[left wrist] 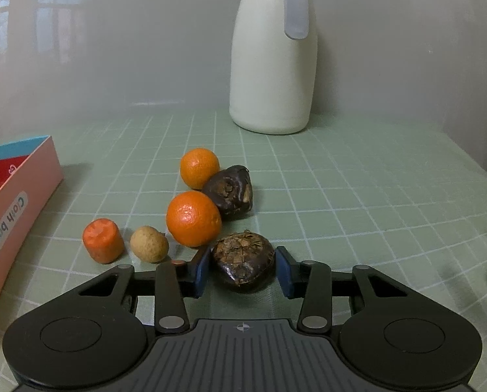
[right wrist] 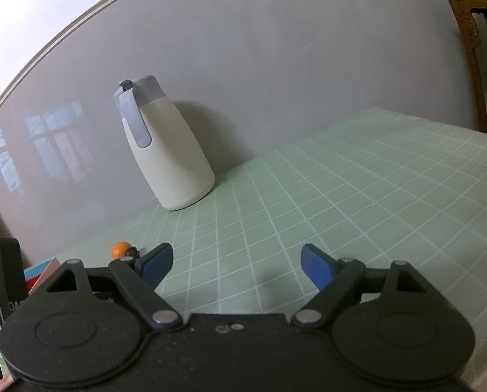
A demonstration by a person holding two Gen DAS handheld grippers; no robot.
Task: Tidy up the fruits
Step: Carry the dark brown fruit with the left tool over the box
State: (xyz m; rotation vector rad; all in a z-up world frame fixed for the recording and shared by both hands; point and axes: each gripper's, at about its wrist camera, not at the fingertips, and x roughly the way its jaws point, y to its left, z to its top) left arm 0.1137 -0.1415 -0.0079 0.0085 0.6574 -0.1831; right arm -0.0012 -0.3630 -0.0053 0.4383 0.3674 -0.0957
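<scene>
A green gridded mat point(left wrist: 357, 196) covers the table, with a cream jug point(left wrist: 271, 65) standing at the back against the grey wall. A pink box point(left wrist: 18, 215) sits at the mat's left edge. Mid-mat lies the fruit cluster: two oranges point(left wrist: 193, 218), touching a dark chestnut point(left wrist: 230, 191), then a carrot stub point(left wrist: 103, 240) and a longan point(left wrist: 149, 243) just beside it. The left gripper point(left wrist: 243, 269) has its blue pads clamped on a second chestnut point(left wrist: 243, 266) resting on the mat. The right gripper point(right wrist: 237, 263) hangs over bare mat, jaws wide apart, holding nothing.
</scene>
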